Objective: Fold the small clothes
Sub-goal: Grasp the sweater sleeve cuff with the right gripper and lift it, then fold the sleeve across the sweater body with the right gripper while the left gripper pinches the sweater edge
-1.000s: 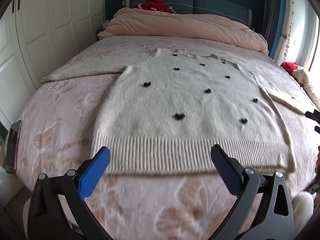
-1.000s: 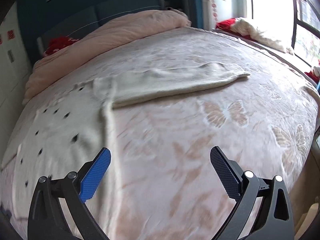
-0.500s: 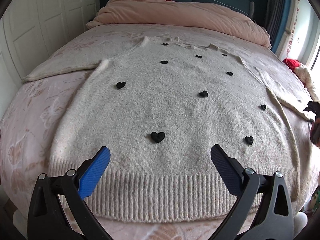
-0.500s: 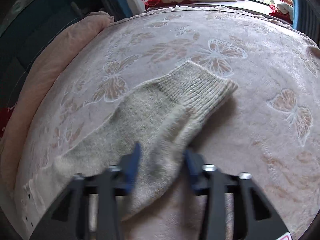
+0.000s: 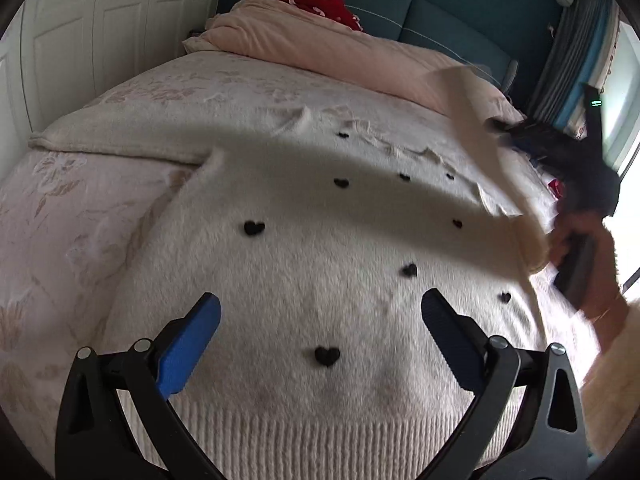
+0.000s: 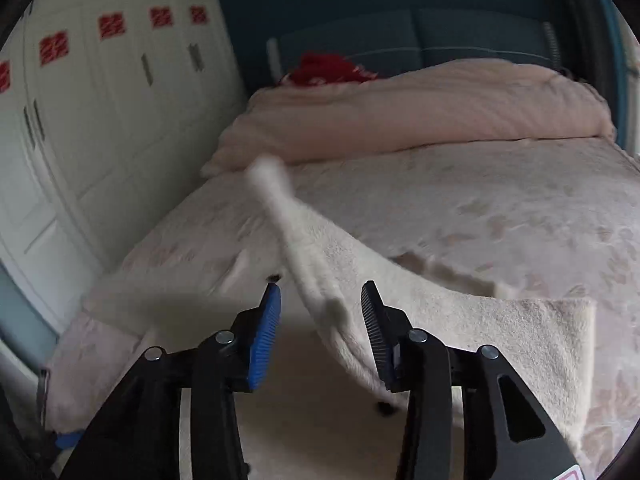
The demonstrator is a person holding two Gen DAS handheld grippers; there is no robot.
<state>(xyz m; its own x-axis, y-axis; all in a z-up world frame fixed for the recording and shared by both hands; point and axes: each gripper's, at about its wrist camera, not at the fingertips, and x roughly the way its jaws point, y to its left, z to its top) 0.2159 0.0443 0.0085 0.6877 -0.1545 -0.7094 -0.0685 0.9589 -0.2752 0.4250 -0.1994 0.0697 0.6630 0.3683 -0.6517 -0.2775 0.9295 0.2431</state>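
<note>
— Largest first? Wide bed (image 5: 80, 208), pink floral cover; rumpled peach duvet (image 5: 320, 52) at the head.
— On it? Fuzzy cream sweater (image 5: 320, 280), black hearts, ribbed hem, spread flat.
— Left gripper (image 5: 320, 328)? Jaws released, hovering above the hem.
— Right gripper (image 6: 320, 312)? Sleeve (image 6: 304, 248) lifted between half-parted jaws; grip unclear.

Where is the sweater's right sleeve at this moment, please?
The right sleeve is lifted off the bed, on the left-wrist view's right side, beside the right hand-held gripper.
</note>
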